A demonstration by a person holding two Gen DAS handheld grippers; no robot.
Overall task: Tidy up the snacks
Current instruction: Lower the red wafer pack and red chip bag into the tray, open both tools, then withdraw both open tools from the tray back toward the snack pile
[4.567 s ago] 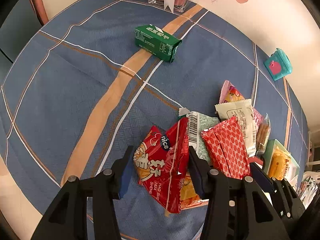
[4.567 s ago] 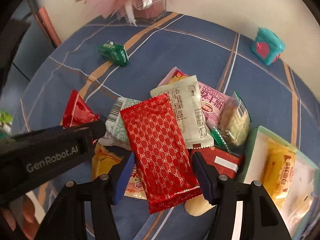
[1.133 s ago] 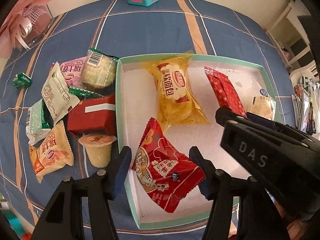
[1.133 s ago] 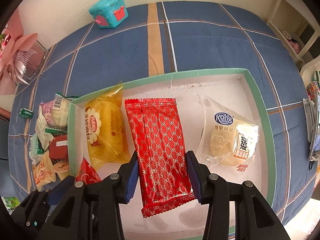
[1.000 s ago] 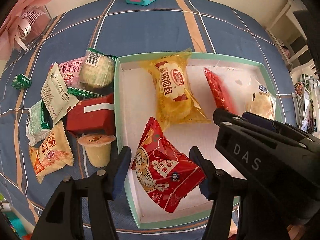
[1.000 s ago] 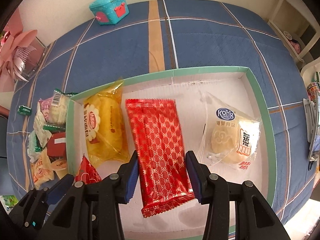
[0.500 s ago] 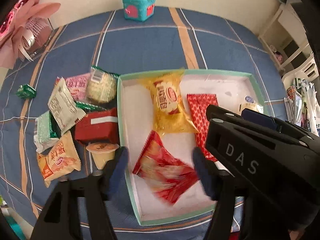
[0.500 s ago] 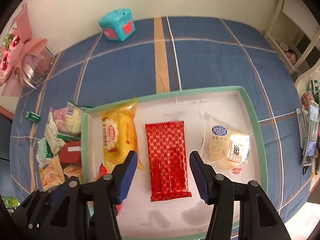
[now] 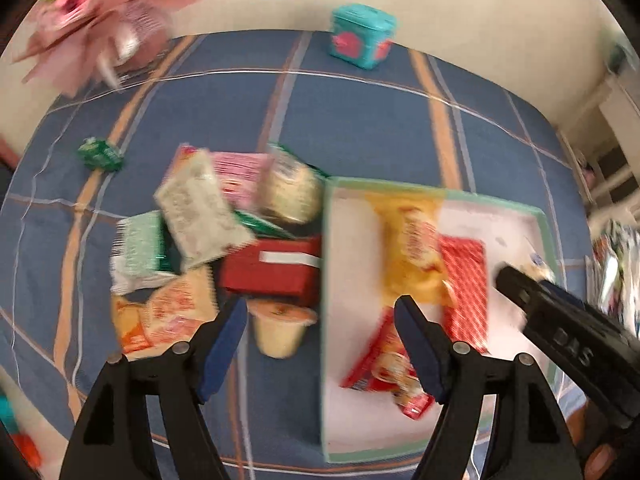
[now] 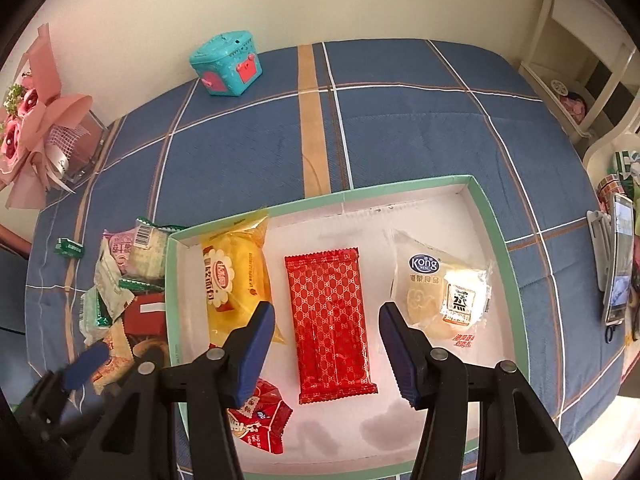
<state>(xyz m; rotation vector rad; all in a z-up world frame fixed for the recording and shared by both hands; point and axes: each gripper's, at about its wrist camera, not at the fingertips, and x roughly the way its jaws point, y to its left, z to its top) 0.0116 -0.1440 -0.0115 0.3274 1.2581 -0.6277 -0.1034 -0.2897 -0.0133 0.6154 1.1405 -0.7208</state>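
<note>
Snacks still to be sorted lie in a loose pile [image 9: 224, 240] on the blue checked tabletop [image 9: 360, 128], just left of the green-rimmed box [image 9: 325, 264]. Nearest the left gripper [image 9: 318, 344] is the jelly cup [image 9: 280, 330], which sits between its spread jaws, slightly toward the left one, untouched. Just beyond the cup lies the red carton [image 9: 272, 270], long axis running left to right, touching the box wall. The left gripper is the nearer to the pile; the right gripper [image 10: 326, 350] hangs over the box interior, jaws apart and holding nothing, with the red patterned packet [image 10: 330, 320] lying flat below them, long axis near to far.

Against the earlier frames: both sets of jaws have just been opening. The left one has let go of the red snack bag [image 9: 390, 364], which now rests inside the box at its near left corner, and that view now centres on the pile instead of the box. The patterned packet, formerly pinched by the right gripper, is now released between the yellow bread pack [image 10: 234, 276] and the clear bun pack [image 10: 440, 284]. 4 items are in the box.
</note>
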